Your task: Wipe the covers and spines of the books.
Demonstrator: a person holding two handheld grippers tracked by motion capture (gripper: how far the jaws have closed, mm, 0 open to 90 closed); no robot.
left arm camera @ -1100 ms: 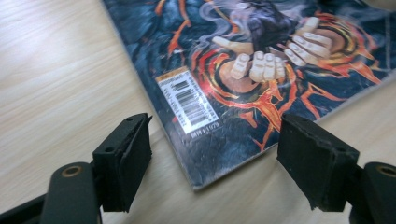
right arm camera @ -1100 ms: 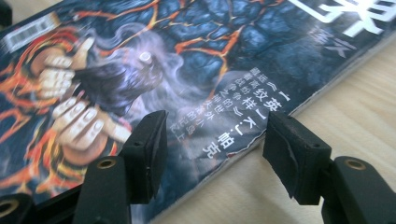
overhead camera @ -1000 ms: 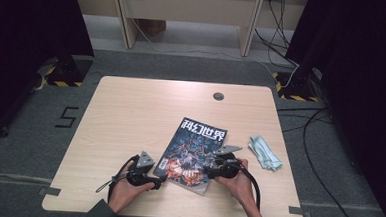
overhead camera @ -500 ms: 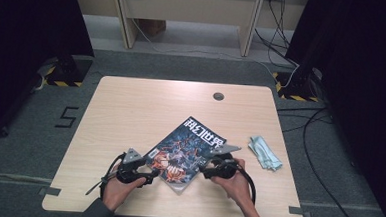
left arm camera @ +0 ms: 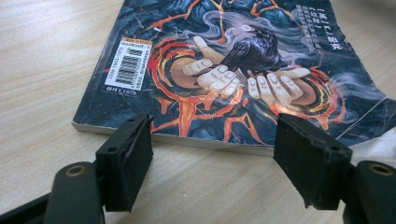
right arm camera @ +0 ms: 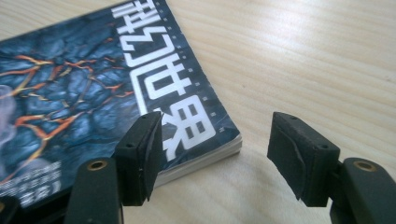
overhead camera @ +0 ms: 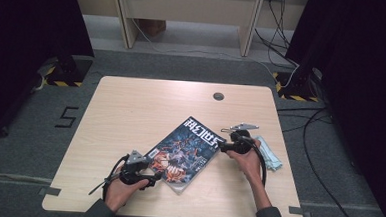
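While the magazine [overhead camera: 186, 152] lies flat and askew on the table [overhead camera: 131, 110], the left gripper [overhead camera: 150, 175] waits open at its near corner and the right gripper [overhead camera: 221, 146], jaws just widening, stands open beside its far corner.

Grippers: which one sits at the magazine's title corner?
The right gripper, by the white title lettering on the magazine. The left gripper faces the opposite, barcode end.
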